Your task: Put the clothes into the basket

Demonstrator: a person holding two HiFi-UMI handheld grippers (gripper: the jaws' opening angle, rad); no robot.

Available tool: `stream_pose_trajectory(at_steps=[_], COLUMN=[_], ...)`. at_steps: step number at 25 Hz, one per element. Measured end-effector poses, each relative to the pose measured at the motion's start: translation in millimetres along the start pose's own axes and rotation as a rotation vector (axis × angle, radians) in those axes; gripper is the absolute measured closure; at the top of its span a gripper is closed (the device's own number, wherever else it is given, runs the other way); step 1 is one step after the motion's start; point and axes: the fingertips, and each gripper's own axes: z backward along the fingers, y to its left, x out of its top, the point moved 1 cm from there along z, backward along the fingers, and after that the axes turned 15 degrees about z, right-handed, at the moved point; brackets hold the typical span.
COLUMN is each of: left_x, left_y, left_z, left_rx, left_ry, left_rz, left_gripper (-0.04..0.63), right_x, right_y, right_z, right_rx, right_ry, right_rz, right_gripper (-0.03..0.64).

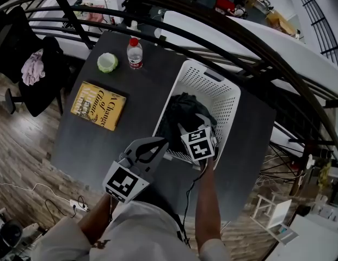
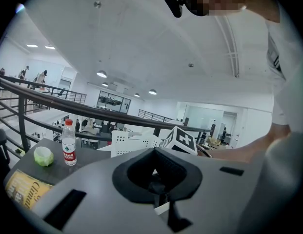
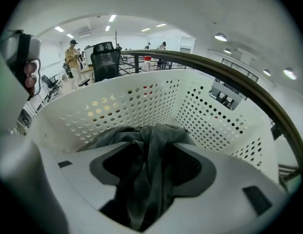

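Observation:
A white perforated basket stands on the dark table, with a dark grey garment bunched inside it. My right gripper hangs over the basket's near side. In the right gripper view its jaws stand parted. A fold of the garment drapes loosely between them, with the basket wall behind, so my right gripper is open. My left gripper hovers just left of the basket, tilted upward. Its tips meet and hold nothing, so my left gripper is shut.
On the table's left lie a yellow book, a green round object and a water bottle. A dark curved railing runs along the far side. A black chair with pink cloth stands left. A power strip lies on the floor.

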Motion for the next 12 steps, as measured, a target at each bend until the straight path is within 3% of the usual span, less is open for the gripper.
stream_pose_trajectory(at_steps=[12], left_x=[13], left_y=[-8], left_z=[17], left_rx=[-0.013], left_ry=[-0.031], left_rz=[-0.017], left_gripper=[0.591], right_x=[20], right_y=[-18], right_z=[40], right_rx=[-0.141], right_ry=[-0.064], right_rz=[0.014], right_gripper=[0.383])
